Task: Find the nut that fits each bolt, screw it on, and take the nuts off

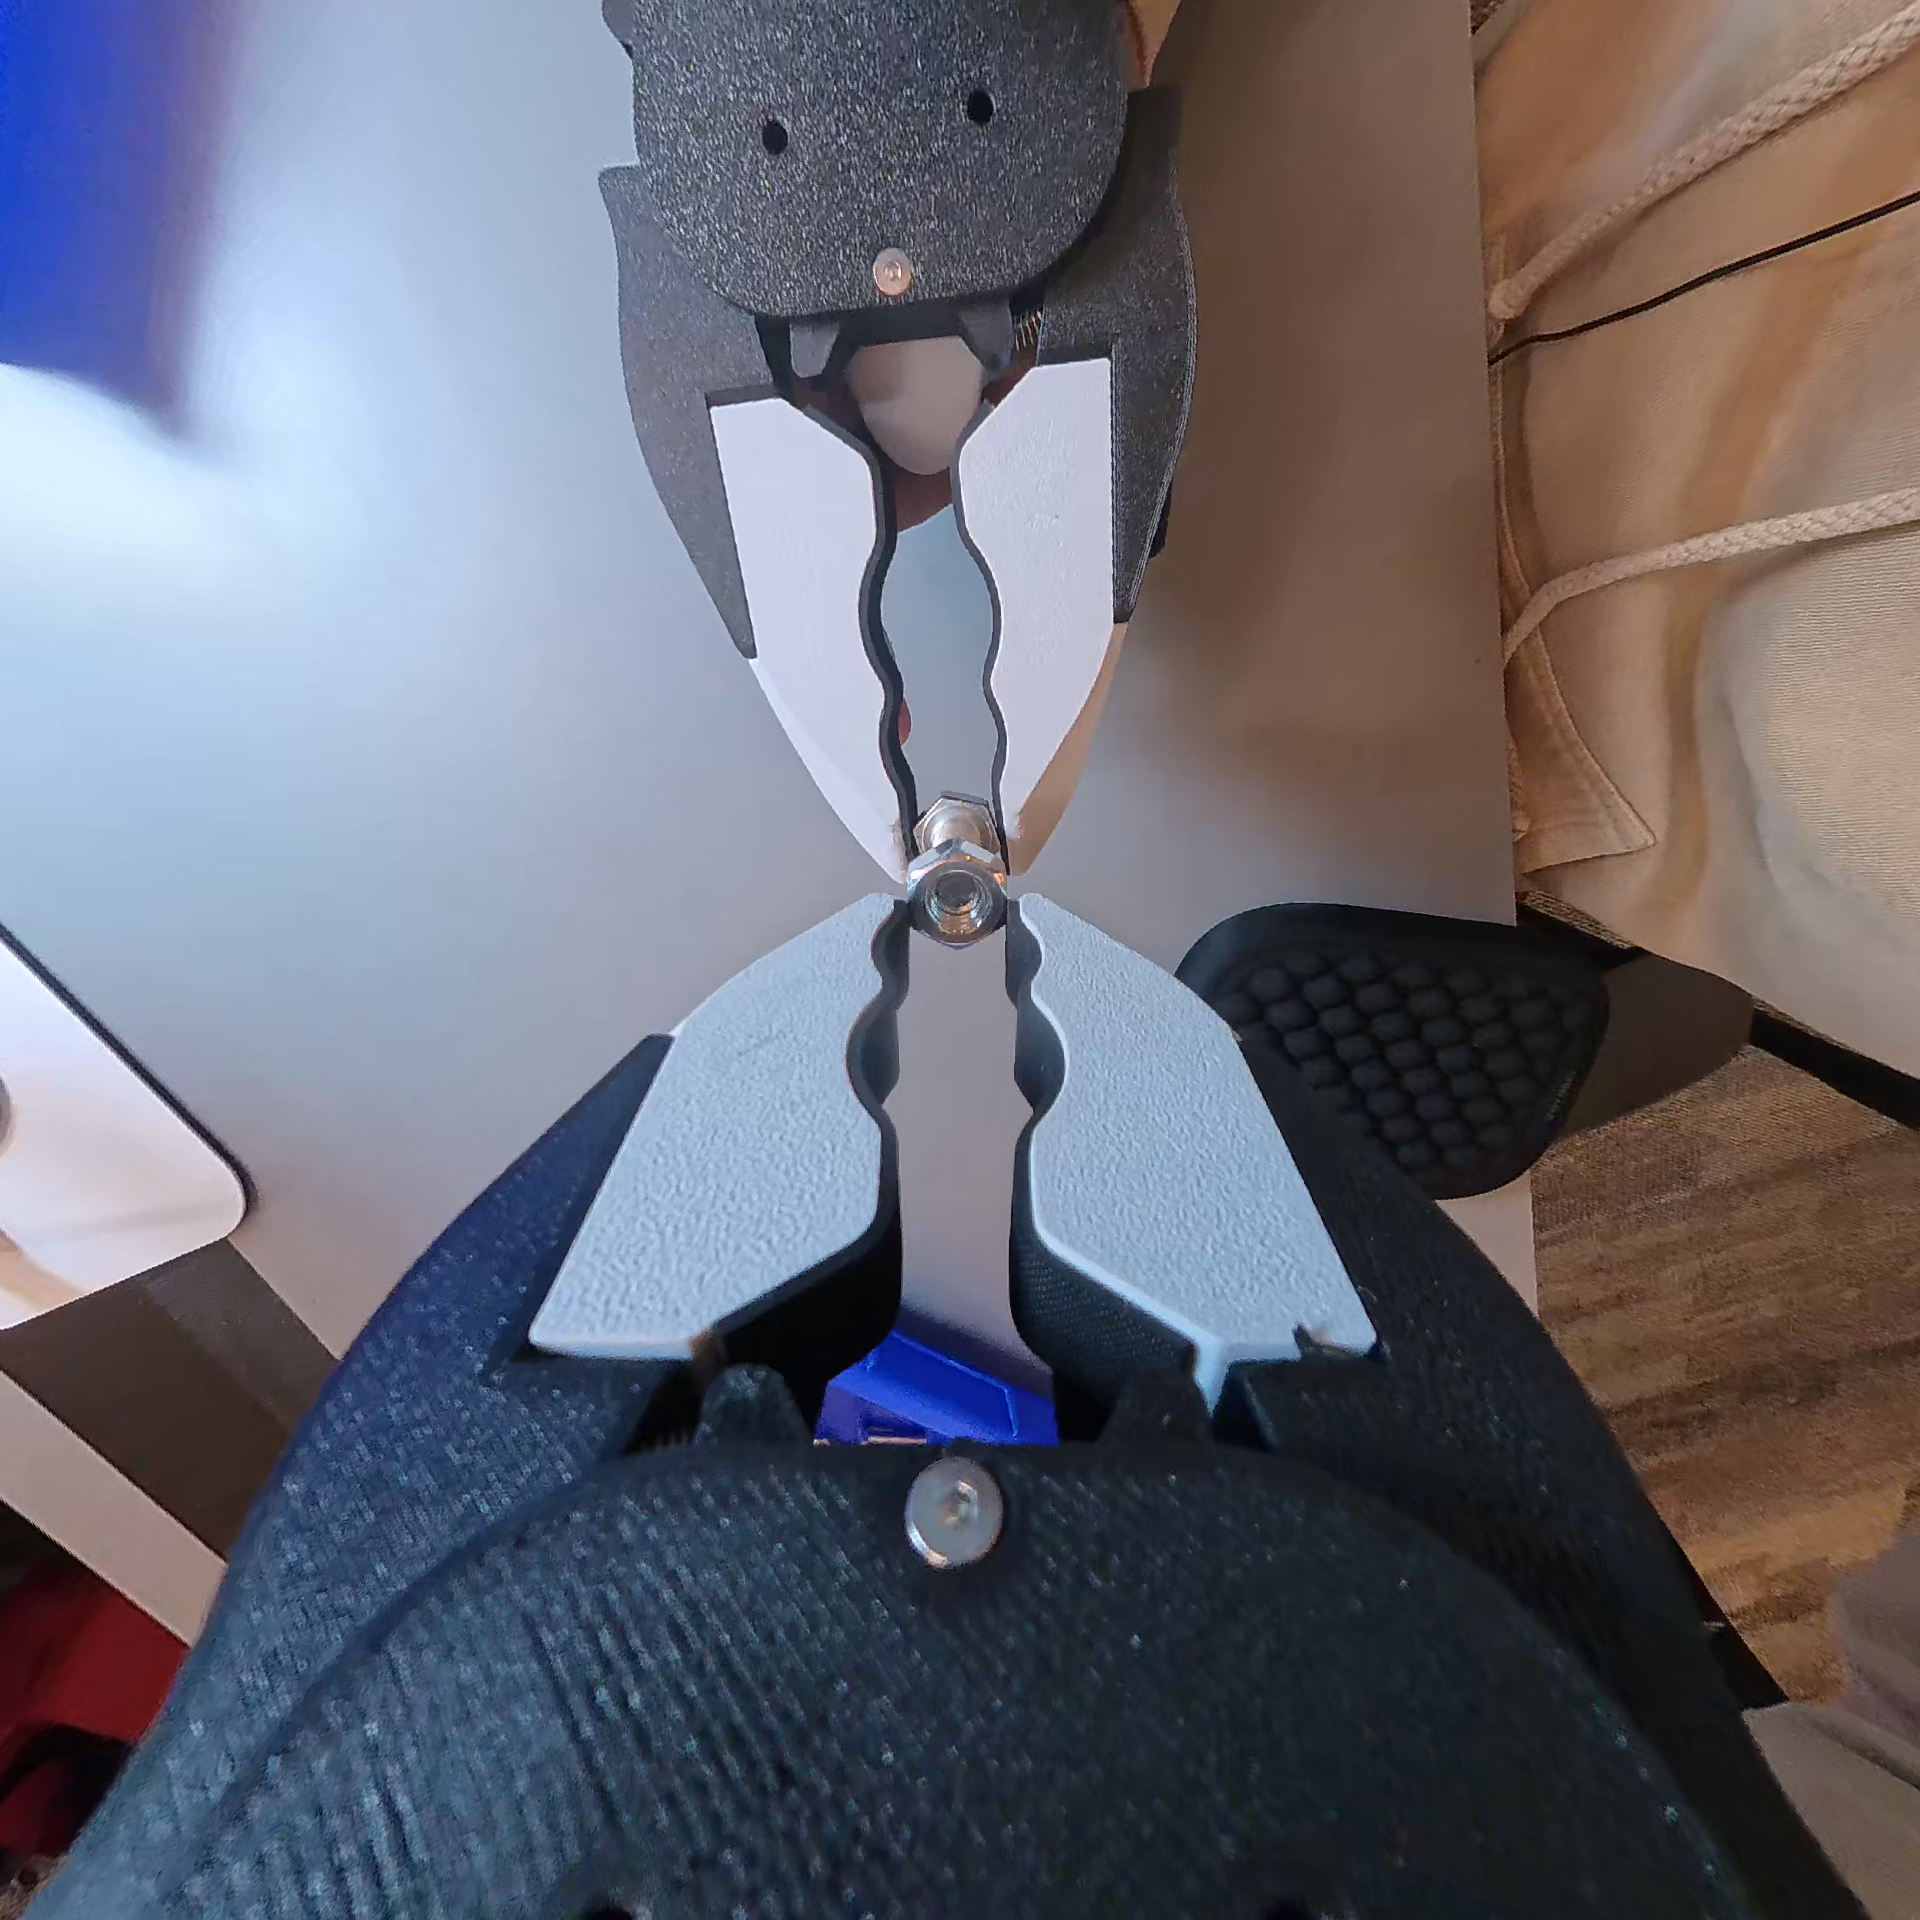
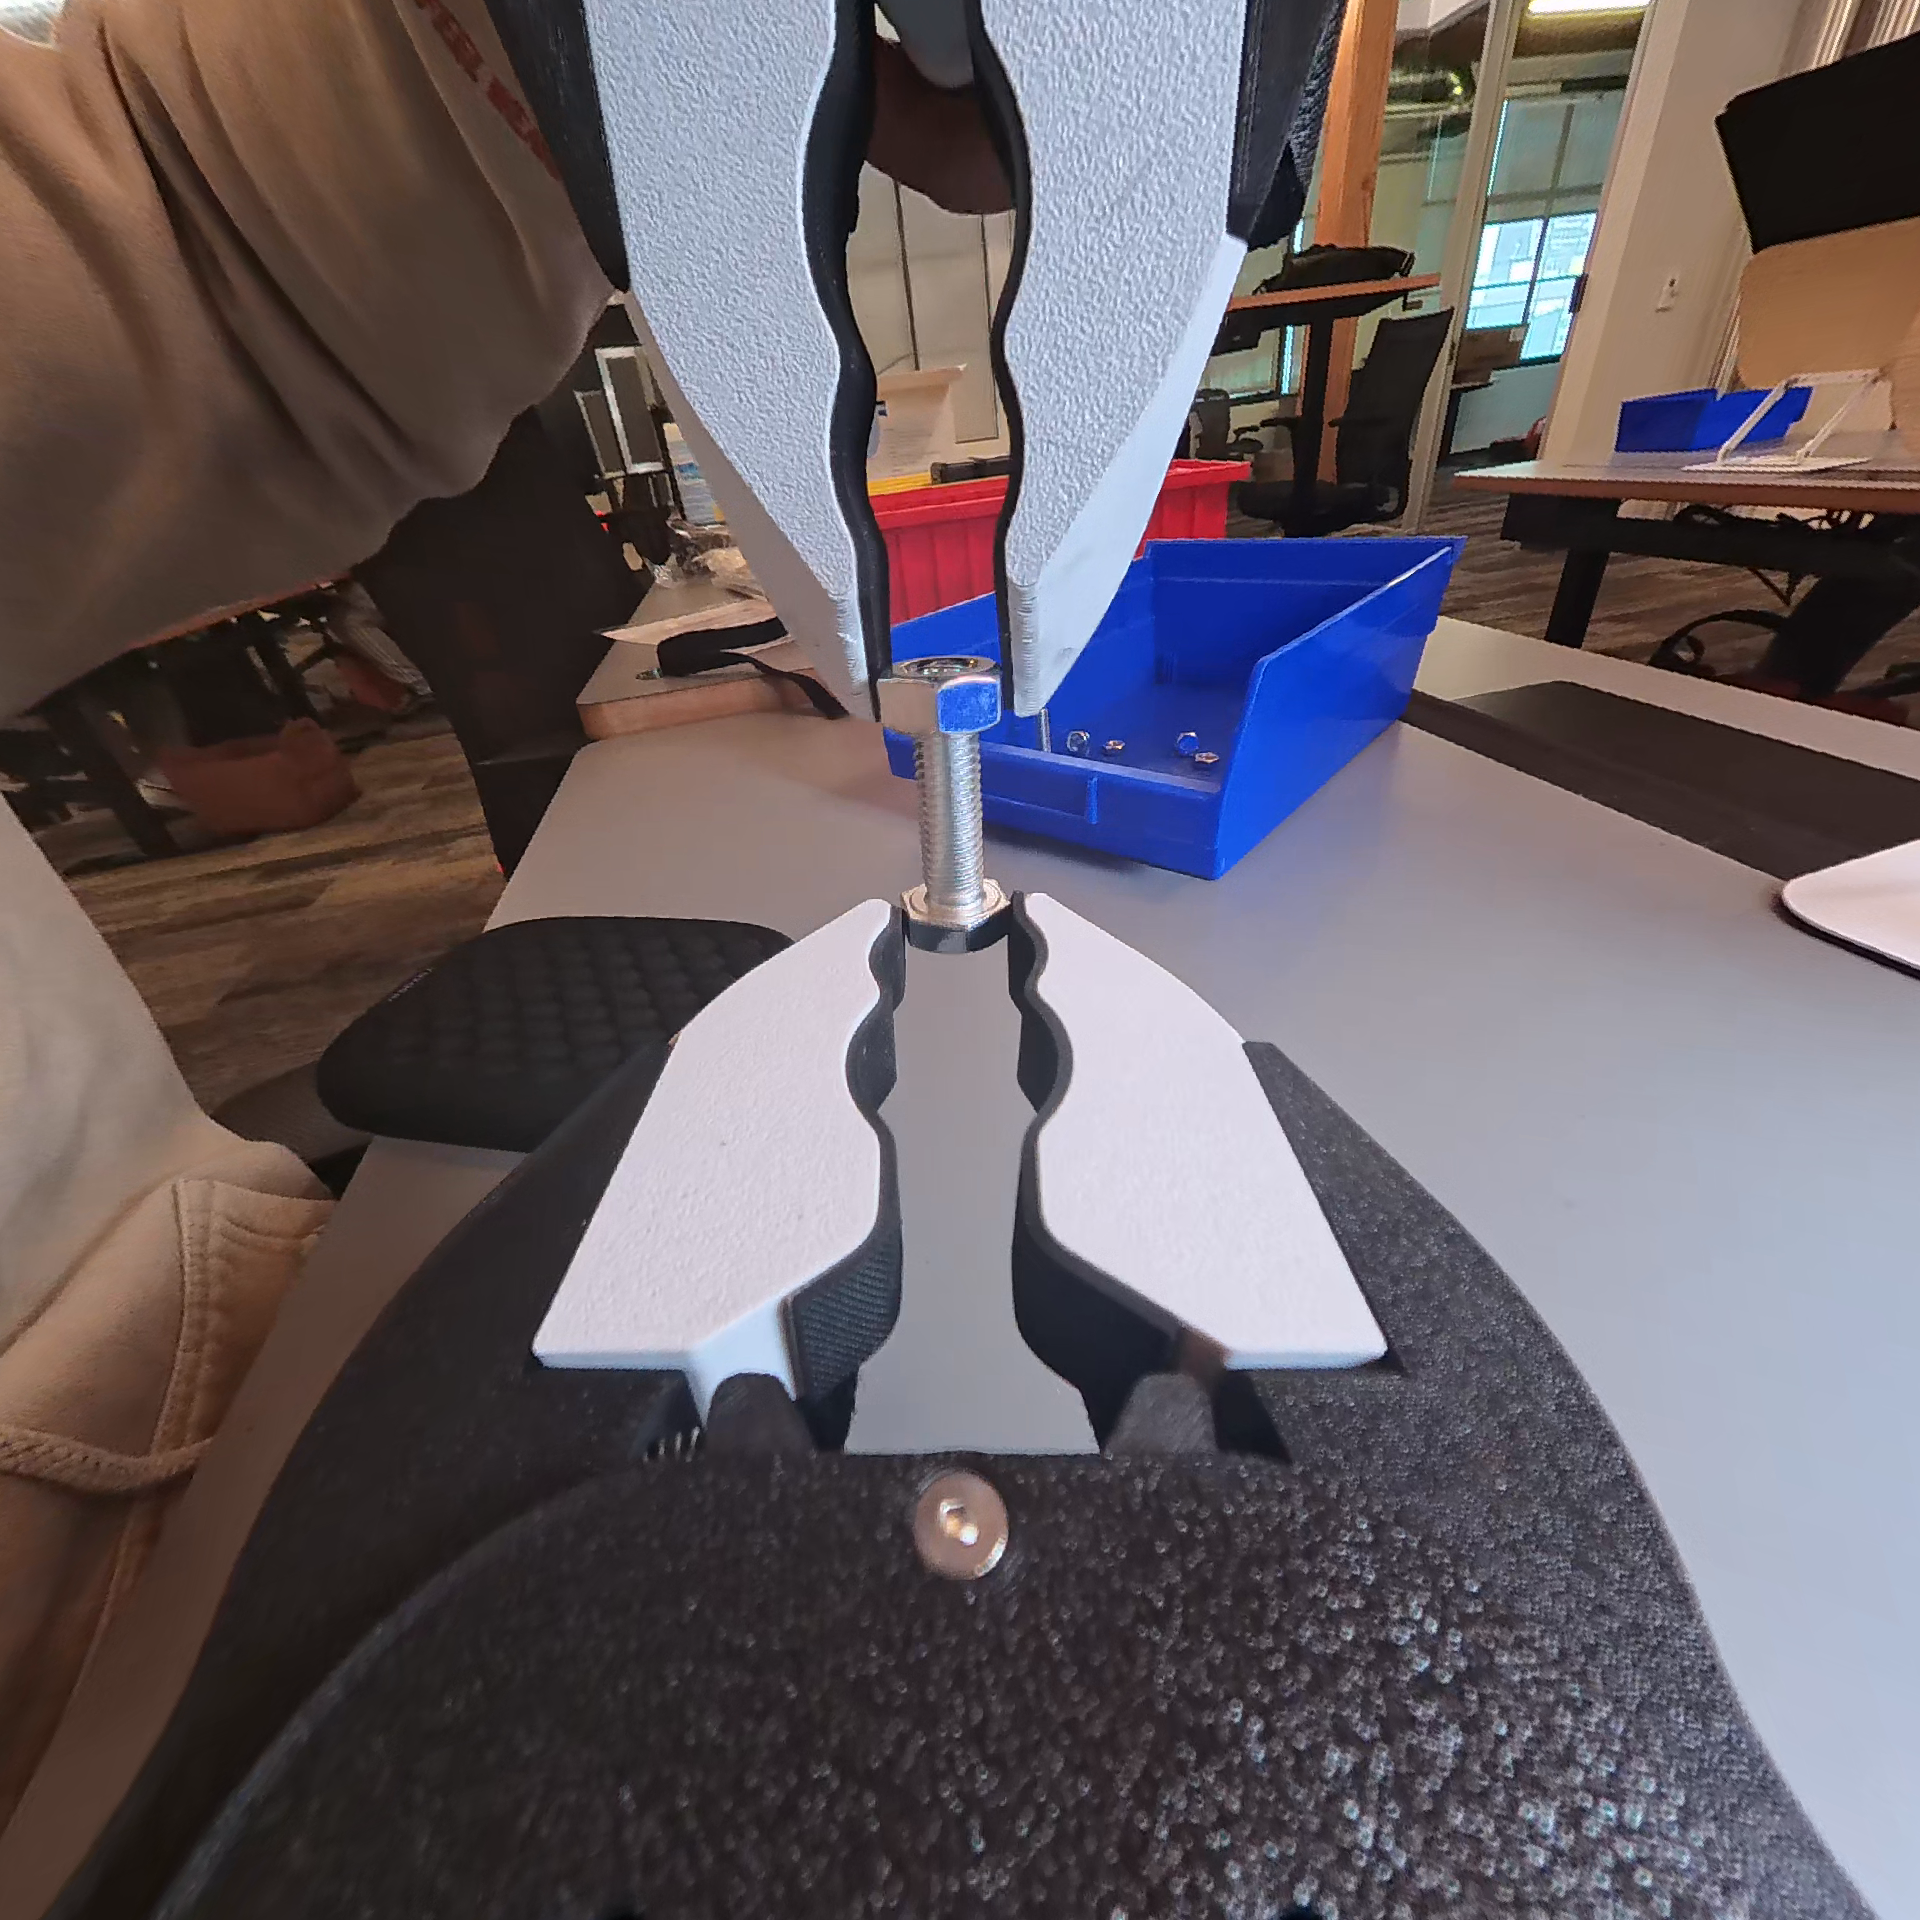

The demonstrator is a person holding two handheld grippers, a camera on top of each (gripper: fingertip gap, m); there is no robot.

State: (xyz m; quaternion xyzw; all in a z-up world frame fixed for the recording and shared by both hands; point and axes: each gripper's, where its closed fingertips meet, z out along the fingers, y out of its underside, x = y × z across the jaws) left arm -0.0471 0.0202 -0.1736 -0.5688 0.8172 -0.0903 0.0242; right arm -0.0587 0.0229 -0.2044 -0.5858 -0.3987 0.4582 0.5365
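A silver bolt (image 2: pixel 954 821) stands upright above the grey table (image 2: pixel 1403 1091). My left gripper (image 1: pixel 954 920) comes down from above and is shut on its hex head (image 1: pixel 954 900); it also shows at the top of the right wrist view (image 2: pixel 940 691). My right gripper (image 2: pixel 956 920) is shut on a silver nut (image 2: pixel 954 930) threaded on the bolt's lower end. In the left wrist view the right gripper (image 1: pixel 951 836) points toward me with the nut (image 1: pixel 948 808) between its tips.
A blue bin (image 2: pixel 1299 727) behind the bolt holds several loose nuts and a bolt. A black dimpled pad (image 2: pixel 540 1018) lies at the table's near edge. A white flat object (image 2: pixel 1860 904) lies at the right. A person's beige sleeve (image 2: pixel 260 312) is at the left. Less than 4 cm separates the two grippers' tips.
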